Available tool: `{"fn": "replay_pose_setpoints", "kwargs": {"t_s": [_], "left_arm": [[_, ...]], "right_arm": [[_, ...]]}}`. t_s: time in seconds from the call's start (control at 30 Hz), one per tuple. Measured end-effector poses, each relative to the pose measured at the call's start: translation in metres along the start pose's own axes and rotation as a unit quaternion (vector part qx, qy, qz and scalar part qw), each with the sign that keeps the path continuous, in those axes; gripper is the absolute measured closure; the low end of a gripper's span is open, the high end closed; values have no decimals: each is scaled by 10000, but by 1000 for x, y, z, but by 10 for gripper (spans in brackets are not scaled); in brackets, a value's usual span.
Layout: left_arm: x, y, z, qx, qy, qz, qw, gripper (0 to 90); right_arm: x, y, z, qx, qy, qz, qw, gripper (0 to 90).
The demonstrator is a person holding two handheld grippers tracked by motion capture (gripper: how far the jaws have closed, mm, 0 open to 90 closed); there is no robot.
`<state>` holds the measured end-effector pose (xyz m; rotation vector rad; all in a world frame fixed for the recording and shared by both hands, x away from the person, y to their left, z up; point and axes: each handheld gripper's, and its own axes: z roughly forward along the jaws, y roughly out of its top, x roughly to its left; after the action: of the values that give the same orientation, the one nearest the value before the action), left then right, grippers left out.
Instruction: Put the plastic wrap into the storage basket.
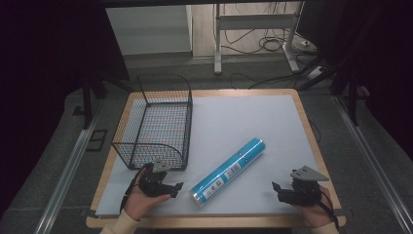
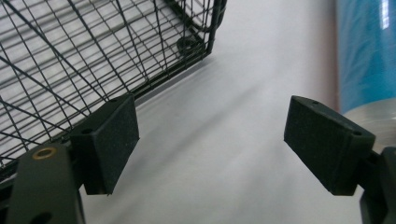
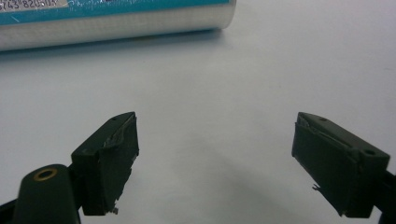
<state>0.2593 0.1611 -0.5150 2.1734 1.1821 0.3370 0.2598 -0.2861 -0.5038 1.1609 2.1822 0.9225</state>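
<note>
On the white table mat, a long blue cylindrical roll with a white barcode label and a clear film wrap lies slantwise, its near end just beside my left gripper and its far end pointing toward the back right. A black wire mesh basket stands upright at the left of the mat, empty as far as I can see, with its near wall close behind the left gripper.

Gripper state: in the left gripper view, the left gripper has its jaws standing wide apart with only bare mat between them; the roll sits past the right pad and the basket past the left pad. The right gripper rests near the front right edge, well apart from the roll. In the right gripper view its jaws are likewise spread with nothing between them, and the roll lies across the top.

I judge the work to be lifting the roll into the basket; no grasp is made yet.

Hazards from here:
- Roll-away: a pad nudging the round body sideways before the jaws straddle it would send it rolling.
- Slip: the film wrap looks slick; a one-ended grasp may let the long roll droop and slide out.
- Snag: the left gripper's closeness to the mesh risks catching a wire and shifting the basket.
</note>
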Motion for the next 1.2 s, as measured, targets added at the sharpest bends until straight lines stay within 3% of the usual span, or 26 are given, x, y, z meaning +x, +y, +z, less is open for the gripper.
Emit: {"fn": "replay_pose_setpoints", "kwargs": {"t_s": [0.23,0.57,1.2], "left_arm": [[-10,10,-12,-136,-94,106,9998,176],[-13,18,-24,-218,-206,205,9993,179],[-26,39,-30,-139,-416,456,9980,184]], "right_arm": [[-1,-1,1,60,27,10,10000,150],[1,0,2,80,13,-4,10000,150],[1,-1,1,75,8,-7,10000,149]]}}
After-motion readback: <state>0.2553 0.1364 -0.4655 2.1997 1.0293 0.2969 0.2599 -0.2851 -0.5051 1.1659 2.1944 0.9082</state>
